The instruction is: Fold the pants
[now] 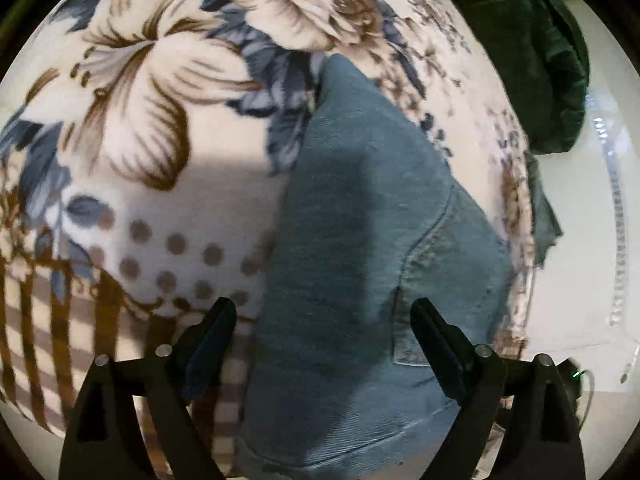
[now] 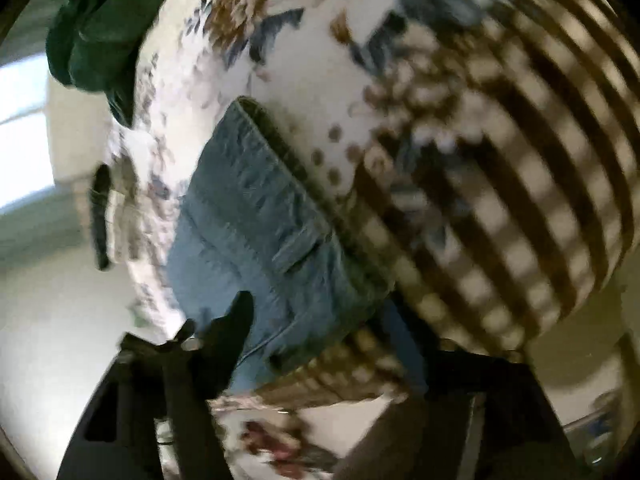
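Blue denim pants (image 1: pixel 360 240) lie on a floral and checked blanket (image 1: pixel 140 120), folded lengthwise, with a back pocket seam showing. My left gripper (image 1: pixel 324 340) is open just above the denim near its lower part, its two black fingers either side of the cloth and holding nothing. In the blurred right wrist view the pants (image 2: pixel 260 220) show their waistband and a belt loop. My right gripper (image 2: pixel 320 320) is open over the waistband end; its left finger (image 2: pixel 236 328) is plain, the right one is blurred.
A dark green garment (image 1: pixel 540 52) lies at the blanket's far edge, and also shows in the right wrist view (image 2: pixel 100 20). Pale floor (image 1: pixel 580 280) lies beyond the blanket's right side. A bright window (image 2: pixel 20 120) is at the left.
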`<action>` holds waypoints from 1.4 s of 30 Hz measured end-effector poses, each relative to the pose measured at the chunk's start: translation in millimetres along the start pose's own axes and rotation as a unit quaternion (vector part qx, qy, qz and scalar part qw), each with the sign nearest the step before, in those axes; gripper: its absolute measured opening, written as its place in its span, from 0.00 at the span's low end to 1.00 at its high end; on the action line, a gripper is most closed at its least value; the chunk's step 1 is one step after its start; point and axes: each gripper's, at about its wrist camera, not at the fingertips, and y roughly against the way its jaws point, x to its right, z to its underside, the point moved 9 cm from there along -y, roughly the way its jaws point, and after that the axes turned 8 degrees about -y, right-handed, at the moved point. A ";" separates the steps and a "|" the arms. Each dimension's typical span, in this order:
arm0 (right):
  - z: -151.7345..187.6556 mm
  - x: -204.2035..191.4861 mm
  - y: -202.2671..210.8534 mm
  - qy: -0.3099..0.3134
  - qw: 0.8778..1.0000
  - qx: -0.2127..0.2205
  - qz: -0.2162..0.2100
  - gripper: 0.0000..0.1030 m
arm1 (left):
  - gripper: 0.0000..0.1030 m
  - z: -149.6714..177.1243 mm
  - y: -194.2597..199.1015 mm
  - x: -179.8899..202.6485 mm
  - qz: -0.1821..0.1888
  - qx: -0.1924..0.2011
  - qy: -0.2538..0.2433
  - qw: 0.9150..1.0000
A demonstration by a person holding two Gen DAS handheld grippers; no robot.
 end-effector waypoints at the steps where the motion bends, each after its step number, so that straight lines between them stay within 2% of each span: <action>1: 11.4 4.2 -6.6 -0.013 1.000 -0.016 -0.013 0.70 | 0.86 2.4 -3.2 0.2 0.007 -0.004 0.003 1.000; 6: 44.3 3.7 -74.7 -0.023 0.996 -0.081 -0.044 0.70 | 0.86 10.8 -20.4 5.1 0.014 -0.018 0.010 1.000; 9: 38.4 -11.6 -102.1 -0.035 0.994 -0.056 -0.090 0.72 | 0.86 13.3 -22.1 6.9 0.015 -0.023 0.003 1.000; 10: 34.8 -15.4 -107.5 -0.043 0.994 -0.044 -0.089 0.73 | 0.86 13.7 -22.3 6.7 0.014 -0.024 0.000 1.000; 13: 32.8 -30.8 -106.9 -0.043 0.992 -0.033 -0.116 0.81 | 0.86 13.3 -24.4 6.6 0.021 -0.028 -0.003 0.999; 15: 36.5 -42.3 -101.8 -0.019 0.990 -0.033 -0.136 0.81 | 0.86 12.4 -26.1 5.3 0.031 -0.029 0.003 0.999; 18: 24.6 -29.2 -113.1 -0.012 0.995 -0.019 -0.095 0.79 | 0.86 13.1 -28.2 2.2 0.038 -0.030 0.011 0.999; 19: 21.3 -25.8 -117.1 -0.027 0.994 -0.021 -0.102 0.79 | 0.87 12.8 -28.9 1.8 0.039 -0.030 0.013 0.999; 21: 13.3 -34.4 -122.1 -0.062 0.990 -0.022 -0.125 0.80 | 0.87 11.2 -29.4 1.9 0.043 -0.028 0.016 0.999; 22: 11.1 -46.6 -117.8 -0.057 0.988 -0.019 -0.141 0.80 | 0.87 11.1 -28.6 1.5 0.045 -0.027 0.017 0.998; 24: 14.3 -85.7 -103.9 -0.004 0.981 -0.006 -0.194 0.80 | 0.88 9.8 -29.3 1.7 0.051 -0.028 0.019 0.998; 25: 16.0 -93.4 -105.4 0.012 0.981 -0.003 -0.193 0.80 | 0.88 9.2 -29.8 1.3 0.052 -0.028 0.019 0.998; 26: 16.2 -97.7 -109.0 0.034 0.985 0.003 -0.169 0.80 | 0.88 8.9 -31.5 1.0 0.052 -0.031 0.019 0.998; 27: 13.5 -94.0 -120.0 0.048 0.991 0.008 -0.127 0.80 | 0.88 8.9 -32.1 1.0 0.054 -0.032 0.018 0.998; 29: 8.2 -80.5 -137.8 0.027 0.995 -0.005 -0.099 0.73 | 0.88 8.3 -31.9 1.4 0.055 -0.031 0.020 0.998; 30: 5.0 -74.8 -142.9 0.006 0.994 -0.007 -0.106 0.70 | 0.88 7.8 -30.8 3.4 0.060 -0.028 0.020 0.998; 31: 2.4 -70.2 -142.3 -0.009 0.994 -0.008 -0.112 0.61 | 0.83 6.4 -28.1 6.0 0.068 -0.019 0.019 0.997; 32: 3.1 -68.4 -142.2 -0.015 0.994 -0.008 -0.111 0.51 | 0.71 4.9 -26.4 8.7 0.073 -0.010 0.018 0.997; 33: 5.0 -68.6 -140.9 -0.014 0.993 -0.006 -0.113 0.49 | 0.55 4.6 -24.4 11.0 0.072 -0.005 0.012 0.997; 35: 11.2 -68.6 -138.4 -0.012 0.994 0.004 -0.112 0.38 | 0.42 4.9 -19.3 15.5 0.072 0.006 0.001 0.997; 36: 14.6 -71.7 -137.1 -0.013 0.993 0.010 -0.118 0.37 | 0.35 5.2 -14.6 18.9 0.075 0.015 -0.006 0.997; 40: 18.7 -86.2 -130.7 -0.014 0.992 0.022 -0.127 0.32 | 0.24 4.0 3.0 28.8 0.080 0.035 -0.021 0.996; 42: 21.4 -94.7 -127.0 -0.006 0.992 0.022 -0.127 0.31 | 0.22 -1.0 14.9 35.7 0.085 0.044 -0.025 0.995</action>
